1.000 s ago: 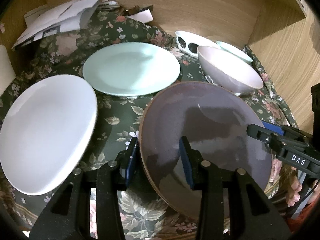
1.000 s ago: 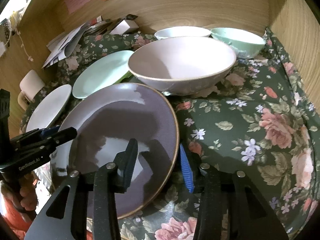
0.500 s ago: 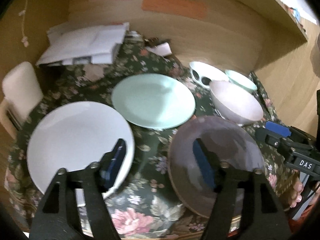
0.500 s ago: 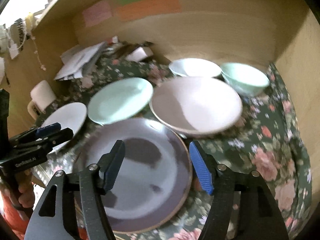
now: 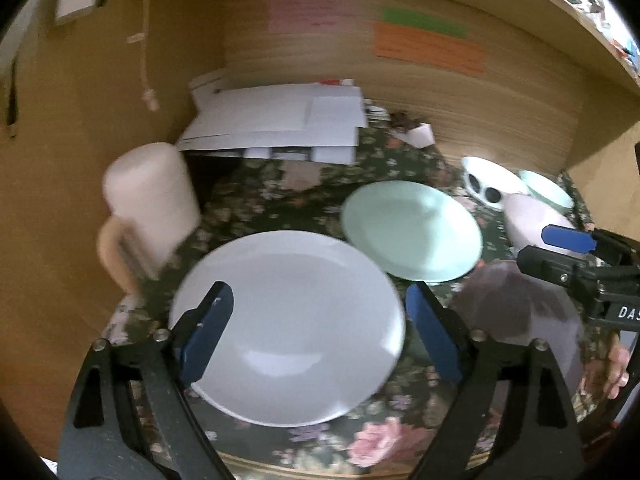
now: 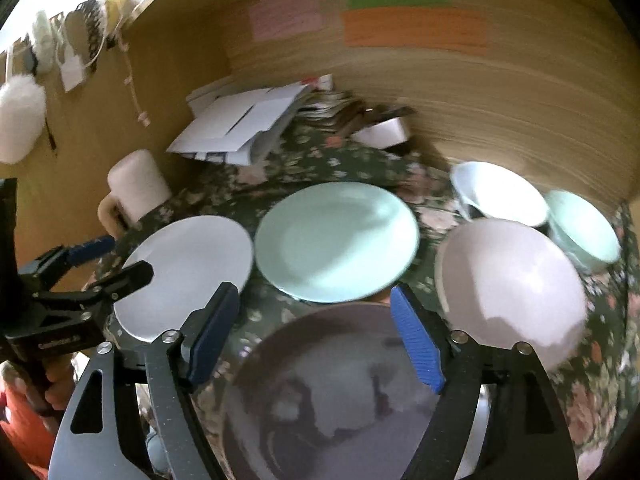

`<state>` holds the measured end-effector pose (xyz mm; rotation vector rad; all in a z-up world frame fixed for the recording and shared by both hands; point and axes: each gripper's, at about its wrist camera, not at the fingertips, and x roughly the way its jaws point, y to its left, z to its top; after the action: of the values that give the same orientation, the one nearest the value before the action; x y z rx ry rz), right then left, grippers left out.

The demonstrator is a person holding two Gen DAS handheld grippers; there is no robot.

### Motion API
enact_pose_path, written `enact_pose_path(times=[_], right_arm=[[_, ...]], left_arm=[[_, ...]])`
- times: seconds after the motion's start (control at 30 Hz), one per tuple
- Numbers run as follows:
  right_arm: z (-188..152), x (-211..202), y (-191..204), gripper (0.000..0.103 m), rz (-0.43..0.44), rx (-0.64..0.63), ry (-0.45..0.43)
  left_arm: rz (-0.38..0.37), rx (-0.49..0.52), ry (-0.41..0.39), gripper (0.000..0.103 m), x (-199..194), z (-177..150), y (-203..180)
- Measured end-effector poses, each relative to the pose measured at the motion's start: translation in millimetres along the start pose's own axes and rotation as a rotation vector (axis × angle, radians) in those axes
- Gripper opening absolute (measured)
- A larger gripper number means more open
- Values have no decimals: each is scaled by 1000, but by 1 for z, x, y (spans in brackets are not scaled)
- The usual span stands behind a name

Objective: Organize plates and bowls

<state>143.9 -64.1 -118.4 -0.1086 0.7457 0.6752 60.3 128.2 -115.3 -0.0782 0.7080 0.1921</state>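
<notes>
A white plate (image 5: pixel 288 324) lies on the floral cloth, straight below my open, empty left gripper (image 5: pixel 316 332). A mint plate (image 5: pixel 412 230) lies behind it and a dark purple plate (image 5: pixel 520 312) to its right. My right gripper (image 6: pixel 316 332) is open and empty above the purple plate (image 6: pixel 332 400), with the mint plate (image 6: pixel 336 240) ahead and the white plate (image 6: pixel 188 272) to the left. A large pale pink bowl (image 6: pixel 512 280), a white bowl (image 6: pixel 500 192) and a mint bowl (image 6: pixel 584 228) sit at the right.
A white mug (image 5: pixel 148 208) stands at the left by the wooden side wall. A pile of papers (image 5: pixel 280 124) lies at the back. Wooden walls (image 6: pixel 480 92) close in the back and sides. The floral cloth (image 6: pixel 304 160) covers the table.
Both grippers have opened wide and pulled up and back from the purple plate. The left gripper has swung left over the white plate.
</notes>
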Motion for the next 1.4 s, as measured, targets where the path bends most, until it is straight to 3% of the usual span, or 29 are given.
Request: enact_pose_path(times=[0.53, 0.63, 0.9, 1.07, 1.4], right_arm=[[11, 75, 51, 76, 96, -124, 171], [11, 86, 55, 75, 107, -126, 202], [12, 119, 55, 46, 154, -74, 324], [13, 133, 55, 38, 169, -59, 362], [10, 151, 64, 35, 167, -78, 379]], left_arm=[[78, -175, 86, 88, 29, -25, 81], [74, -190, 112, 76, 35, -31, 88], [30, -235, 145, 54, 47, -40, 102], [10, -260, 172, 42, 55, -42, 110], [-32, -252, 184, 39, 61, -41, 108]])
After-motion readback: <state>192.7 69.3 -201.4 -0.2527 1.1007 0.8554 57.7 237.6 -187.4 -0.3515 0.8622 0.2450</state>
